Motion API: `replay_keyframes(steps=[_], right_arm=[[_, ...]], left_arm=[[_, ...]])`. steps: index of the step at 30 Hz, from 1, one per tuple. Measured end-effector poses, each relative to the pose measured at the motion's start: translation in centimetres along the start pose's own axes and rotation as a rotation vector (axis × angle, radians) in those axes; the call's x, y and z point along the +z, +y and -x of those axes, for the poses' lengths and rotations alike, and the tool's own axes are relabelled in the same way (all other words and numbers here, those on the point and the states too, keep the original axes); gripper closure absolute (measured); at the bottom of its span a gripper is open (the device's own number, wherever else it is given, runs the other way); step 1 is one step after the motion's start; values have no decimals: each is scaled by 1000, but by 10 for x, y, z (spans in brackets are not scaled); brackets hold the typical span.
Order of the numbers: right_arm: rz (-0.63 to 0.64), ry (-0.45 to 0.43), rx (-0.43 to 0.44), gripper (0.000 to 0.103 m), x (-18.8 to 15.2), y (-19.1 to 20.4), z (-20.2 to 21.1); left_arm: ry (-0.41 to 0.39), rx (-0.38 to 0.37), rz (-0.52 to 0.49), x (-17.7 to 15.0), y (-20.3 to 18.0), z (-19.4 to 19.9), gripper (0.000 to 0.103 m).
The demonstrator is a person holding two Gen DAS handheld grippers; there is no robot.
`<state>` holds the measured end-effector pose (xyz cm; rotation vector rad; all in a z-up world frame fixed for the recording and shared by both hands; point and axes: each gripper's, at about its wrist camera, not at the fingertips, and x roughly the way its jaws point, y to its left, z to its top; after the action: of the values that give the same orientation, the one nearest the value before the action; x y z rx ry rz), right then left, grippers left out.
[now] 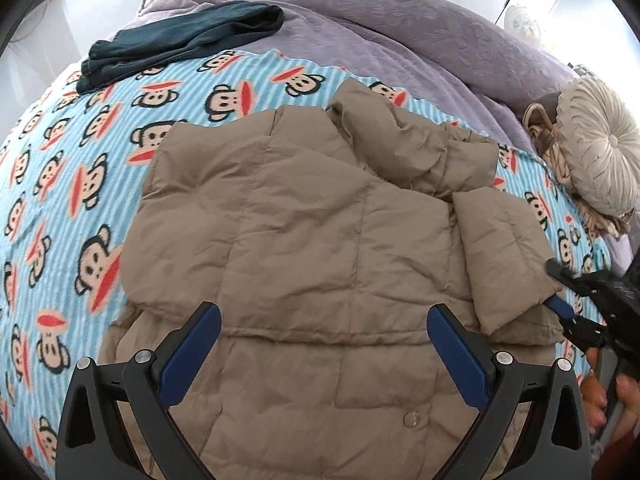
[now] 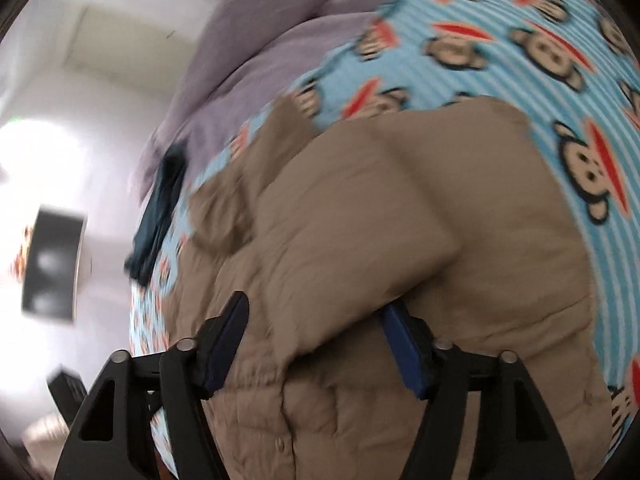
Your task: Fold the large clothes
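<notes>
Your left gripper (image 1: 324, 328) hovers over the lower half of the jacket (image 1: 304, 248), fingers wide apart and holding nothing. Your right gripper (image 2: 316, 340) is at the sleeve (image 2: 400, 216), which lies folded across the jacket's back; its fingers stand apart with the cuff edge between them, but the right view is blurred and I cannot tell whether they press the cloth.

The jacket lies face down on the monkey blanket (image 1: 80, 184), spread over the bed.

The risk, as I judge it — puffy, slick fabric springs back. If your right fingers catch only the outer shell, the sleeve may slide off the back as you move, and a fast swing would drag the whole jacket askew.

Count: one jacket, one dark garment (image 1: 176, 40) near the purple quilt (image 1: 400, 28), one round cushion (image 1: 600, 144) — two grippers.
</notes>
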<state>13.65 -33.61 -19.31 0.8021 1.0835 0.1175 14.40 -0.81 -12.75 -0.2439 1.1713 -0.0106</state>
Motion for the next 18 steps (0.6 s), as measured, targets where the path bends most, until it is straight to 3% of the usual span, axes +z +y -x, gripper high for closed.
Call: replay_keyframes(steps=[1,4,9,12,14,15,18], right_arm=[[-17,-1,1,87,4,-1,-4],[48,-16,16,90,8,22,-13],[385,42,34,90,-28,107,-41],[516,141,-14,81,-62,133,-69],[539,207,-32,43,-78,136,-83],[532,227,-31,36,-84,133,-85],[482,246,-27,33,-89,110,-72]], left_arm=[[-4,-17,12,2,4,0,0],[-24,-87,61,9,21,4,0],[-39,-222,148,18,51,8,0],[-14,-251,165,20,58,1,0],[10,-282,180,21,59,-6,0],[20,-296,185,21,58,-9,0],[62,-332,176,21,48,-24,0]])
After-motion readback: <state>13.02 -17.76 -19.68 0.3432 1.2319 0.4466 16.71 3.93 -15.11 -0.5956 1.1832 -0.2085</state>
